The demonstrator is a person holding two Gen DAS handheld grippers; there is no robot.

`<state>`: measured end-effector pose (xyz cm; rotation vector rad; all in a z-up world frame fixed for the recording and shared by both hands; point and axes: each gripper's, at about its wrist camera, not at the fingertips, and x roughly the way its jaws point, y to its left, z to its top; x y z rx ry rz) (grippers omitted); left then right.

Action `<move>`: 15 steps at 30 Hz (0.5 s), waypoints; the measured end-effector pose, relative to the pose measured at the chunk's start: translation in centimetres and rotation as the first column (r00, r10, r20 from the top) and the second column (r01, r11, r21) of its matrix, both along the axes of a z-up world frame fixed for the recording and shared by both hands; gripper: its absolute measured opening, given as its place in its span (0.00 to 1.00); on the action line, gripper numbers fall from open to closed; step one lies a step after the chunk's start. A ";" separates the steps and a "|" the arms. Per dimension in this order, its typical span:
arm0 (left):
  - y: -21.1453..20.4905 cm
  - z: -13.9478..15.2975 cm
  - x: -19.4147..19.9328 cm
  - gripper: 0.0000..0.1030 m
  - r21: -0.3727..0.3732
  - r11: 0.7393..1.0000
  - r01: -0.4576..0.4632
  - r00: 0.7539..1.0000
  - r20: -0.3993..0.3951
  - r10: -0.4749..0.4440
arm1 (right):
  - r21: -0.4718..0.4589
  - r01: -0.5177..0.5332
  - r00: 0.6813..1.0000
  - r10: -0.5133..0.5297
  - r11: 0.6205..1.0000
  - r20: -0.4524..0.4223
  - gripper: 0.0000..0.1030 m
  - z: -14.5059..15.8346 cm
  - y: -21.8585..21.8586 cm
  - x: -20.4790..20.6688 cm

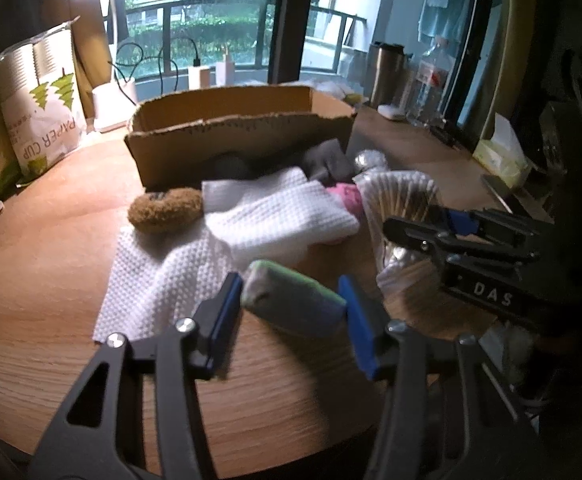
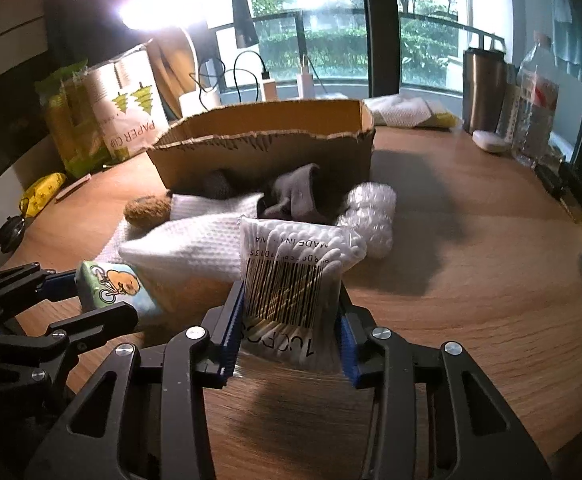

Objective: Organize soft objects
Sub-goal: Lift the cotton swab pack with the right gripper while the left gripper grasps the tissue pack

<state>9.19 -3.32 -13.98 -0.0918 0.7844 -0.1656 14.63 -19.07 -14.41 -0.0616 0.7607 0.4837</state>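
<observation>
My left gripper [image 1: 291,312] is shut on a green tissue pack [image 1: 291,300], which shows a cartoon print in the right wrist view [image 2: 119,284]. My right gripper [image 2: 287,328] is shut on a bag of cotton swabs [image 2: 295,276], also seen in the left wrist view [image 1: 403,204]. Behind them on the table lie white waffle cloths [image 1: 275,216], a brown plush [image 1: 163,210], a grey cloth [image 2: 295,196], a pink item [image 1: 349,196] and a bubble-wrap roll [image 2: 371,212]. A cardboard box [image 2: 267,140] stands behind the pile.
Paper-cup packs [image 1: 43,120] stand at the far left. A steel tumbler [image 2: 483,88], a water bottle [image 2: 535,100] and a small white case [image 2: 489,141] stand at the far right. A tissue box [image 1: 499,152] sits at the right edge. Chargers and cables line the window sill.
</observation>
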 end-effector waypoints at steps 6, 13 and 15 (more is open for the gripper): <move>0.7 1.2 -0.6 0.50 -0.017 1.000 -0.007 0.999 0.031 0.008 | -0.002 -0.002 0.999 0.002 1.000 0.033 0.42 1.6 0.2 -0.6; 1.6 3.3 -1.1 0.50 -0.033 0.999 -0.017 0.996 0.086 0.020 | -0.003 -0.003 0.998 0.003 1.000 0.066 0.42 3.4 0.5 -0.9; 2.0 3.9 -1.1 0.50 -0.037 0.999 -0.019 0.995 0.100 0.023 | -0.004 -0.002 0.997 0.002 1.000 0.075 0.42 3.8 0.6 -0.9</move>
